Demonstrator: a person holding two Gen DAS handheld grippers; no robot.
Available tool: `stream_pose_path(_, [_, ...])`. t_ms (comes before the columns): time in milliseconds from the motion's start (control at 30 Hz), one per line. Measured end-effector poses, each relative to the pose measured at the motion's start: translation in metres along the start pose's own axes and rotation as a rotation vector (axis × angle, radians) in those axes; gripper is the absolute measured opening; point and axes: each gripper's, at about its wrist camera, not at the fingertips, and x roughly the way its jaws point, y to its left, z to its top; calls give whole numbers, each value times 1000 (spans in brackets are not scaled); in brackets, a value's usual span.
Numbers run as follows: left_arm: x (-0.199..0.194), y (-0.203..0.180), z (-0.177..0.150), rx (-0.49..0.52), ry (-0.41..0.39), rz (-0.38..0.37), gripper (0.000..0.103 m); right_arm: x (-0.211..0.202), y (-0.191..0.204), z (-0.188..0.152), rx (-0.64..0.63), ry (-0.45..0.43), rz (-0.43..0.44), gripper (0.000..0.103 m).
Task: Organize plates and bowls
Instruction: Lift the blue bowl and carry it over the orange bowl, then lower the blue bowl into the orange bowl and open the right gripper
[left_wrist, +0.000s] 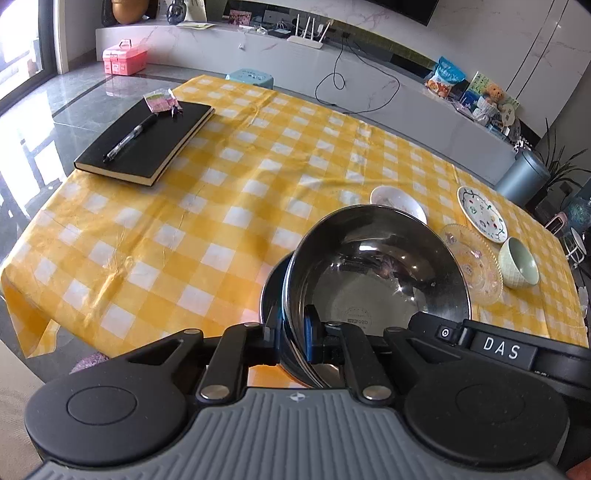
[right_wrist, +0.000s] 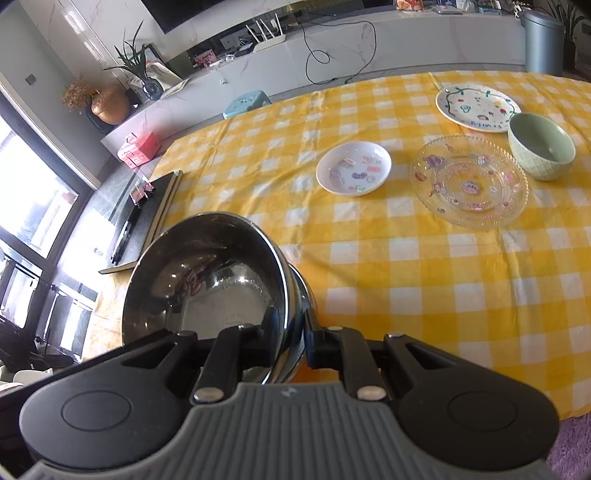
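Grippers clamp opposite rims of one steel bowl (left_wrist: 376, 269): the left gripper (left_wrist: 293, 332) pinches the near-left edge with its jaws drawn narrow, one finger inside the bowl and one outside, while the right gripper (right_wrist: 291, 339) grips the bowl's other side the same way, as its own wrist view shows. The bowl hangs tilted between them just above the near part of the table (left_wrist: 221, 206), mouth turned up and away, and a darker rim showing behind it in both views suggests a second bowl nested underneath, though that cannot be confirmed.

Beyond the bowl, the other dishes lie spread on the yellow check cloth, none stacked: a small white dish (right_wrist: 354, 168) with stickers, a clear glass plate (right_wrist: 469, 181) with cartoon prints just beside it, a green bowl (right_wrist: 541, 146) near the glass plate's far edge, and a white painted plate (right_wrist: 476, 107) behind. At the far left corner sits a black notebook (left_wrist: 144, 142) with a pen (left_wrist: 131, 136) on top.

Judging by this spread, the sorting looks barely under way: the steel bowl is in hand and not yet set down, and the plates and the green bowl remain to be gathered.

Readable writing is scarce. A label reading "DAS" is visible on the right gripper's body where it enters the left wrist view, and a stamped mark on the steel bowl's floor is too small to read.
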Motion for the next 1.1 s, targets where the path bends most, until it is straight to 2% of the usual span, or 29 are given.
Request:
stream_pose_path(467, [14, 5, 2, -27, 27, 25, 14, 17, 2, 1, -3, 19, -12, 15])
stream_pose_path(633, [13, 7, 3, -37, 20, 36, 19, 17, 3, 1, -5, 14, -6, 23])
stream_pose_path(733, [9, 8, 5, -50, 6, 20, 28, 16, 2, 0, 0, 11, 10, 29])
stream_pose_path(800, [6, 6, 6, -47, -6, 25, 30, 13, 3, 1, -5, 3, 13, 32])
stream_pose_path(933, [-3, 2, 8, -37, -33, 30, 37, 4, 5, 2, -18, -31, 14, 35])
stream_pose_path(1000, [-8, 0, 9, -29, -52, 33, 39, -2, 4, 3, -17, -50, 19, 42])
stream_pose_path(1100, [-15, -6, 11, -15, -81, 38, 42, -11, 2, 4, -20, -81, 22, 44])
